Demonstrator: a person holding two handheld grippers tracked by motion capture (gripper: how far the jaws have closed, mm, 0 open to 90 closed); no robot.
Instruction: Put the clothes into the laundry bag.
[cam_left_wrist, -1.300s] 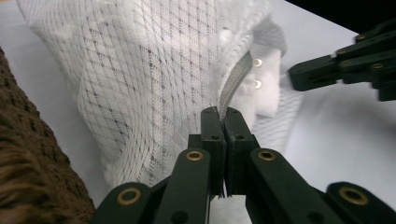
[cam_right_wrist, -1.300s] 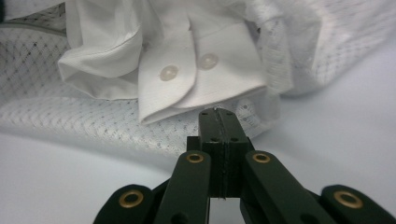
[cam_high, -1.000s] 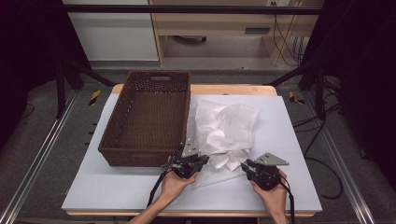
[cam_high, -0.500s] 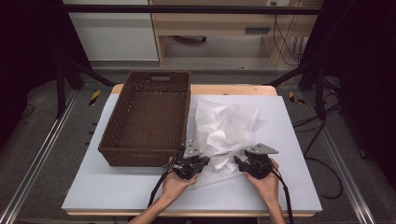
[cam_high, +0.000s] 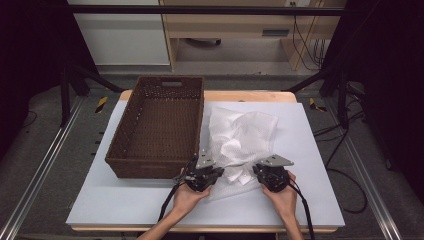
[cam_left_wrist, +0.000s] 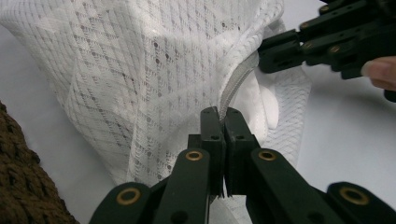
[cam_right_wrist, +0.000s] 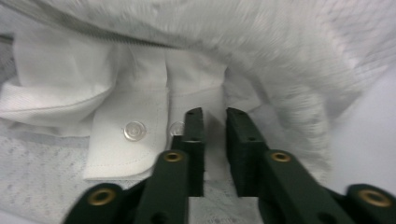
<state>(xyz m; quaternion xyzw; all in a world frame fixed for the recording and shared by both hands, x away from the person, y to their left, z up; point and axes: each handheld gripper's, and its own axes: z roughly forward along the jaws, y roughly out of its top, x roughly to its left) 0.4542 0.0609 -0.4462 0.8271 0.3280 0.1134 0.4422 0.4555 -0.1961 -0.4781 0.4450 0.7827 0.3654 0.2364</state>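
Right gripper (cam_high: 266, 171) moved in to mesh bag (cam_high: 243, 134), left gripper (cam_high: 209, 173) clamping its edge

Bare pale-blue tabletop (cam_high: 125, 200) open to the near left and along the right edge. Blocked at left-centre by a tall-walled, dark brown woven rectangular basket (cam_high: 155, 125); its inside open from above. Crumpled white mesh laundry bag (cam_high: 245, 135) just right of the basket, filling the centre between both grippers.
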